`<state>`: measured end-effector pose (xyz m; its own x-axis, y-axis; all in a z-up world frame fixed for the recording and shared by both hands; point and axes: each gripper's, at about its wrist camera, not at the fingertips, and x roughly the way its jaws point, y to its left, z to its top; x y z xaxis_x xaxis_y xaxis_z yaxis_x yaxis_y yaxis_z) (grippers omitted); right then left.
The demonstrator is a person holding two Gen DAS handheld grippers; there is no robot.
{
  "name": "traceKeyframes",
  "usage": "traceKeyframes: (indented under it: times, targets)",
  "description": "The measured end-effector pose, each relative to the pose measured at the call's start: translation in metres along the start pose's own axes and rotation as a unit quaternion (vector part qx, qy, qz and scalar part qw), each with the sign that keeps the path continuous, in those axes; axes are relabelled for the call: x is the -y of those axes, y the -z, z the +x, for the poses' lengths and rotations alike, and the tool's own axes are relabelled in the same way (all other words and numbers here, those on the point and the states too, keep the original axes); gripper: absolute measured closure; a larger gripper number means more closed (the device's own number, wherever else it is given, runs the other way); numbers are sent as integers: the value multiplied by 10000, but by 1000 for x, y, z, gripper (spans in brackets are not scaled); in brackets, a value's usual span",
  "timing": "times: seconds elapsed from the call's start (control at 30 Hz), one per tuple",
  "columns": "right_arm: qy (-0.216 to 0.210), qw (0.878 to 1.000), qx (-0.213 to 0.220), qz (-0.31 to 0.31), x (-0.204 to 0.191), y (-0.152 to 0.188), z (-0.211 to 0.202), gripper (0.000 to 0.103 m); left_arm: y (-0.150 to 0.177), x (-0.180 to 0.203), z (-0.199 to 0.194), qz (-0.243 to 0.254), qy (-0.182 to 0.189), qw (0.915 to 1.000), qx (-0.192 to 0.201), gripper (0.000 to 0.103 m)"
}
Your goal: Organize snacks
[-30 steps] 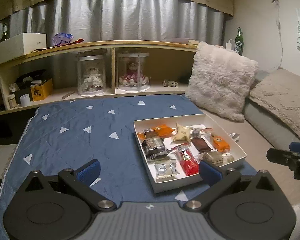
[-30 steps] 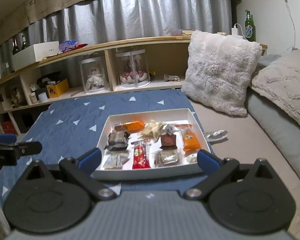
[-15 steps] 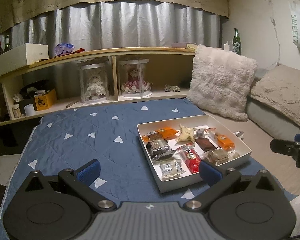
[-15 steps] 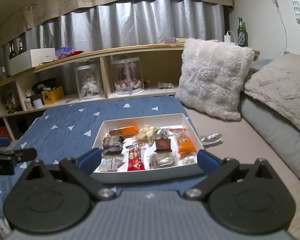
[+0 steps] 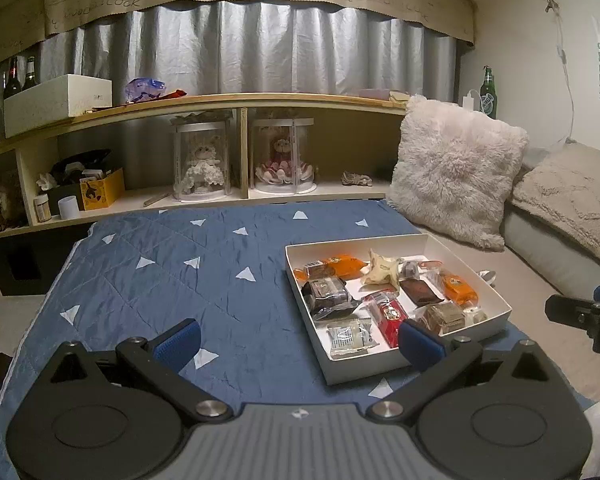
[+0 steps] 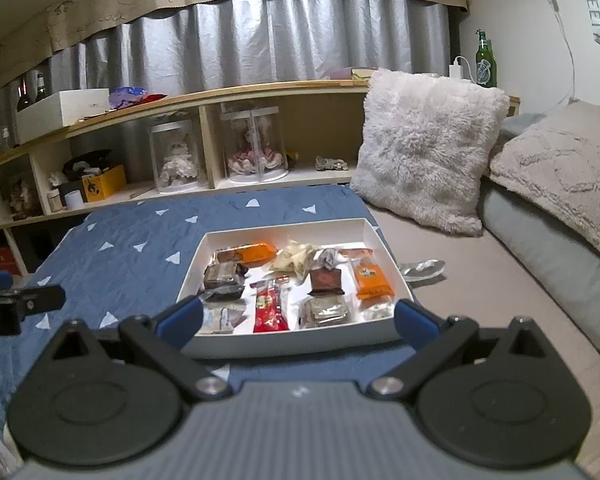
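A shallow white box (image 5: 496, 300) (image 6: 384, 252) lies on a blue quilt with white triangles (image 5: 180, 272) (image 6: 132, 240). It holds several wrapped snacks: orange packs (image 5: 458, 286) (image 6: 370, 278), a red pack (image 5: 390, 314) (image 6: 270, 312), a dark brown one (image 5: 326, 292) (image 6: 326, 280) and a cream wrapper (image 5: 382, 270) (image 6: 296, 256). My left gripper (image 5: 298, 340) hovers open over the quilt, left of the box's near corner. My right gripper (image 6: 298, 318) hangs open above the box's near edge. Neither holds anything.
A crumpled silver wrapper (image 6: 422, 268) lies on the beige sheet right of the box. A fluffy pillow (image 5: 456, 176) and a beige cushion (image 6: 560, 168) stand at the right. A wooden shelf (image 5: 220, 196) with two cased dolls runs behind the bed.
Both views have tilted up and drawn back slightly, so the box sits lower and a little farther in each. The snacks have not moved and both grippers stay open.
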<state>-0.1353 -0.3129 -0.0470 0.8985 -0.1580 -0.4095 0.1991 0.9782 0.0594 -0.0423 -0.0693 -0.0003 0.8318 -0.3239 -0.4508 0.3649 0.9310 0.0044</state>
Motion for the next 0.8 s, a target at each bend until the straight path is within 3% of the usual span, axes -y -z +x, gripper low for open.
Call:
traceKeyframes:
  times: [0.8]
  targets:
    - [-20,9996,-66,-276,2,1,7,1,5,0,-1,11,-31,10000,-39,0]
